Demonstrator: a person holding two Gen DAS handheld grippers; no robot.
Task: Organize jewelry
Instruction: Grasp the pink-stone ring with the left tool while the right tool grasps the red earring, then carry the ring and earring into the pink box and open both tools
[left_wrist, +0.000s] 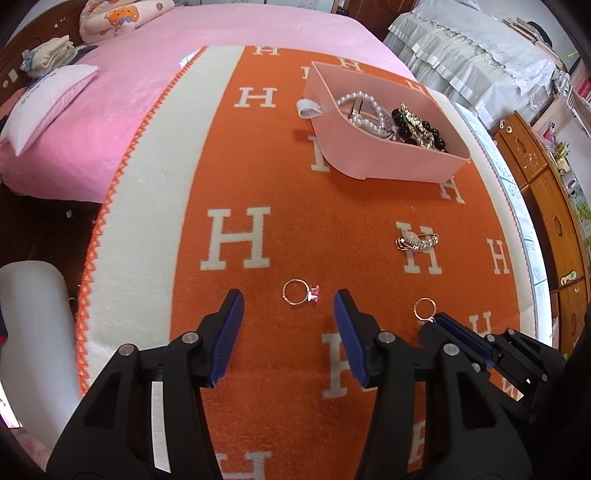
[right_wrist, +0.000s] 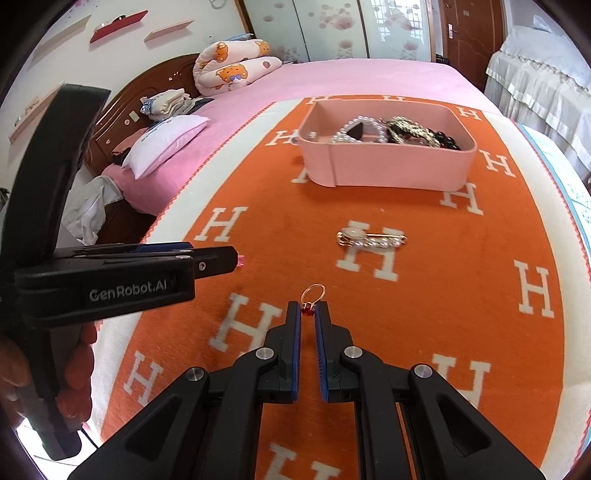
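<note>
While the right gripper (right_wrist: 307, 309) pinches the red-stone ring (right_wrist: 312, 295) at its stone, lift straight and gently so it doesn't slip, then carry to the pink box (right_wrist: 388, 166) at the far side. Left gripper (left_wrist: 288, 299), jaws wide, hangs low over the pink-stone ring (left_wrist: 297, 291). Brooch (right_wrist: 369, 238) lies between rings and box.
</note>
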